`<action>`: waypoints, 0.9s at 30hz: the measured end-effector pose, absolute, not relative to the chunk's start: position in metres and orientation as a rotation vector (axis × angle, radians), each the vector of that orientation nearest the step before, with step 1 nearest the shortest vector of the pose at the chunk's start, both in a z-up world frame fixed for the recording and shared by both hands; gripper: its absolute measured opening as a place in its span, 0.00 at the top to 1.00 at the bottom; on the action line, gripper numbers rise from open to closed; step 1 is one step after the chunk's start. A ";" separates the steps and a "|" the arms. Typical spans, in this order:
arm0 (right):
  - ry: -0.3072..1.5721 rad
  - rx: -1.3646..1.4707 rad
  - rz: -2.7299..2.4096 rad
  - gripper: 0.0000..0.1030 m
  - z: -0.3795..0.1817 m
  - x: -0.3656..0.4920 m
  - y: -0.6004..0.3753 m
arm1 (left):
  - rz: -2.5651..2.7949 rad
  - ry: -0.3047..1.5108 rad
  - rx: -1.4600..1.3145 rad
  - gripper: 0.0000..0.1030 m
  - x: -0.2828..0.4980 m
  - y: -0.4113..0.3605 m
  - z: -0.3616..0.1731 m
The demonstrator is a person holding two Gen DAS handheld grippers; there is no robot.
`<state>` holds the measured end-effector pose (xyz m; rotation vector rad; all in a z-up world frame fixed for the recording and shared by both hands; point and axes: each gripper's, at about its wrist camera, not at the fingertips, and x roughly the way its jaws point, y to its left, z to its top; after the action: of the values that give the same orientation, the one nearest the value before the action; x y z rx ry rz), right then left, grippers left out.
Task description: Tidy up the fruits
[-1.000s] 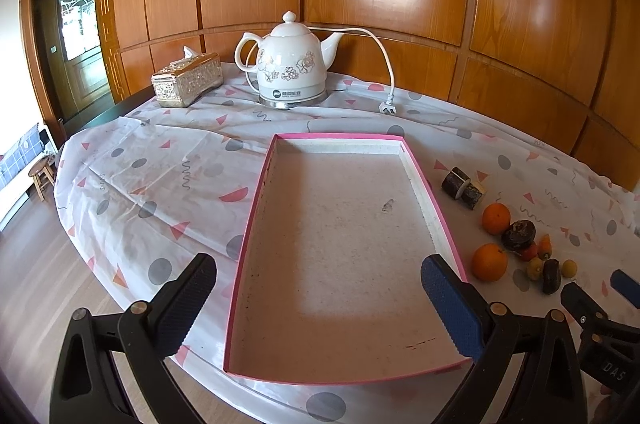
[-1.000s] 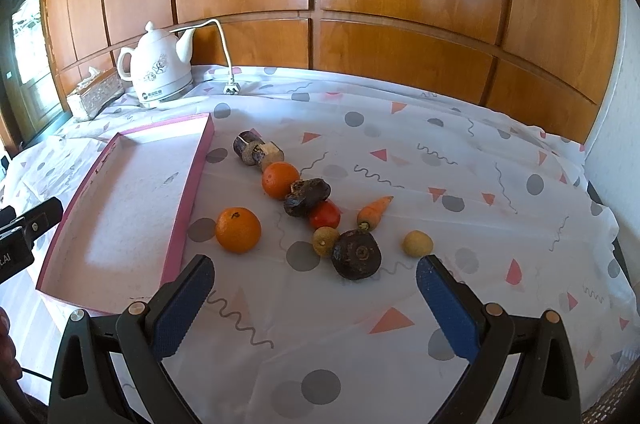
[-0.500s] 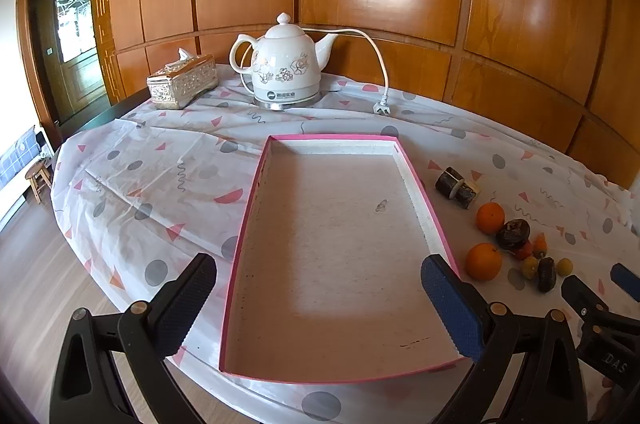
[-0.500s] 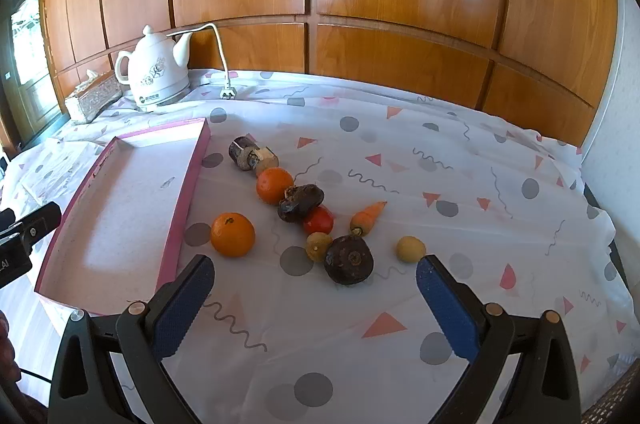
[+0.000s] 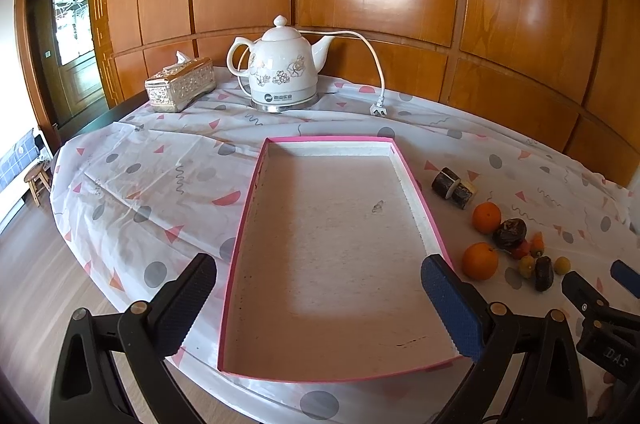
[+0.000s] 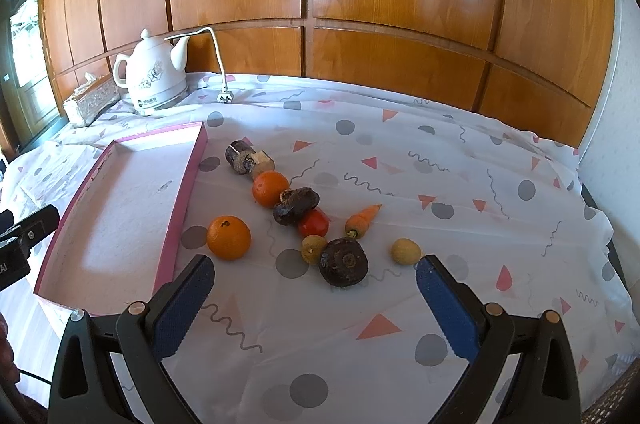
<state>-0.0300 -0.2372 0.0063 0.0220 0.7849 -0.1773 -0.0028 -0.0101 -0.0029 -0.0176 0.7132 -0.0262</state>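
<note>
I held both tools, left [image 5: 318,298] and right [image 6: 314,298], spread apart and empty. The fruits [image 6: 298,220] lay clustered beside the empty tray [image 6: 120,199]; gripping 1 orange [image 6: 229,238] carelessly could roll it away.

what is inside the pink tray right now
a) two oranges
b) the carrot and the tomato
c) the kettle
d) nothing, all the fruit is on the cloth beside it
d: the pink tray holds nothing, while the oranges, tomato and carrot lie on the tablecloth to its right.
</note>
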 end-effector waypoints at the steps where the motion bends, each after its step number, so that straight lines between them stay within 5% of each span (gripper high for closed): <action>1: 0.784 0.022 -0.178 0.00 0.007 -0.030 -0.237 | -0.027 0.713 -0.017 0.00 -0.003 -0.010 -0.002; 27: 0.803 0.024 -0.163 0.00 0.004 -0.028 -0.248 | -0.053 0.720 -0.007 0.00 -0.004 -0.015 -0.005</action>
<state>-0.0282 -0.2480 0.0045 0.0245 0.8026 -0.1629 -0.0036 -0.0148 -0.0047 -0.0069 0.7202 -0.0528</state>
